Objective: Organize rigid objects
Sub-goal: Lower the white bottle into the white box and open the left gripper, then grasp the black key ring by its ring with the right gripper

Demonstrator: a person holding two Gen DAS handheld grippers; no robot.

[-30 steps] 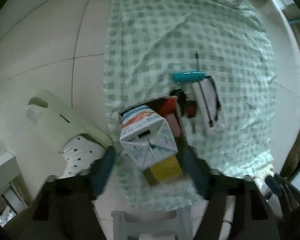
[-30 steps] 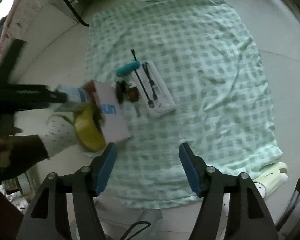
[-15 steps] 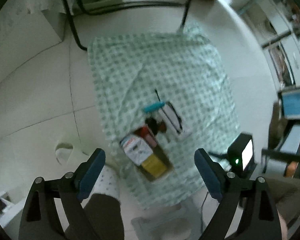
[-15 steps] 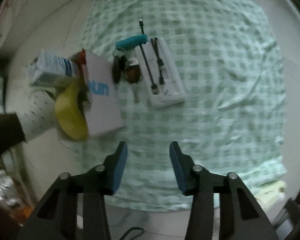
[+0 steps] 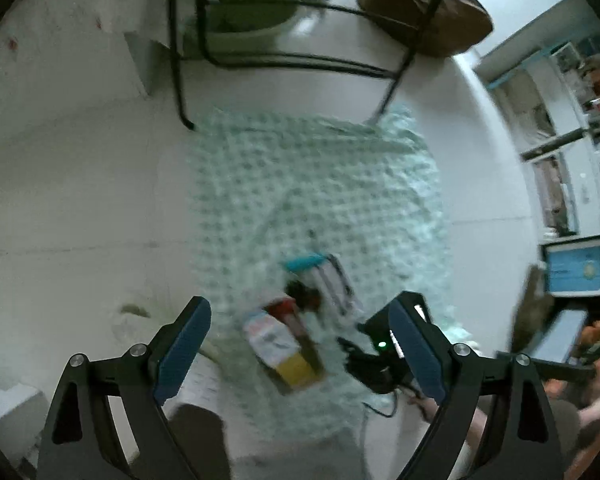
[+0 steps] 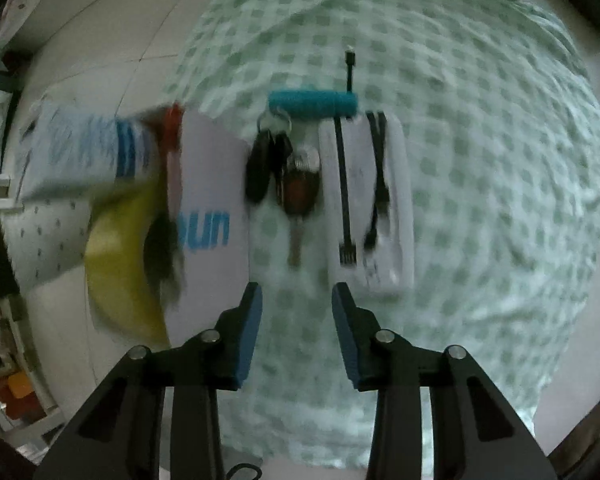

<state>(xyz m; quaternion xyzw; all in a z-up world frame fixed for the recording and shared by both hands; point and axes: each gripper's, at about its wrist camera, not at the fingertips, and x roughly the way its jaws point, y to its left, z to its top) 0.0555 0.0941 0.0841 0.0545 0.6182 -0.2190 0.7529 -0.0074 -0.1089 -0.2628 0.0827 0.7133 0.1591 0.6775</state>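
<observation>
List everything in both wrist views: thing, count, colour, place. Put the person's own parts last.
Checked cloth: one, green and white, spread on the pale floor.
Box: one, white with blue letters, cloth's left edge, holding a carton and a yellow item.
Carton: one, white and blue, in the box.
Keys: one bunch, black and reddish-brown, right of the box.
Cylinder: one, teal, above the keys.
White slab: one, two black cables on it.
Left gripper: black, blue pads, wide open, empty.
Right gripper: jaws closing, nothing between them.
</observation>
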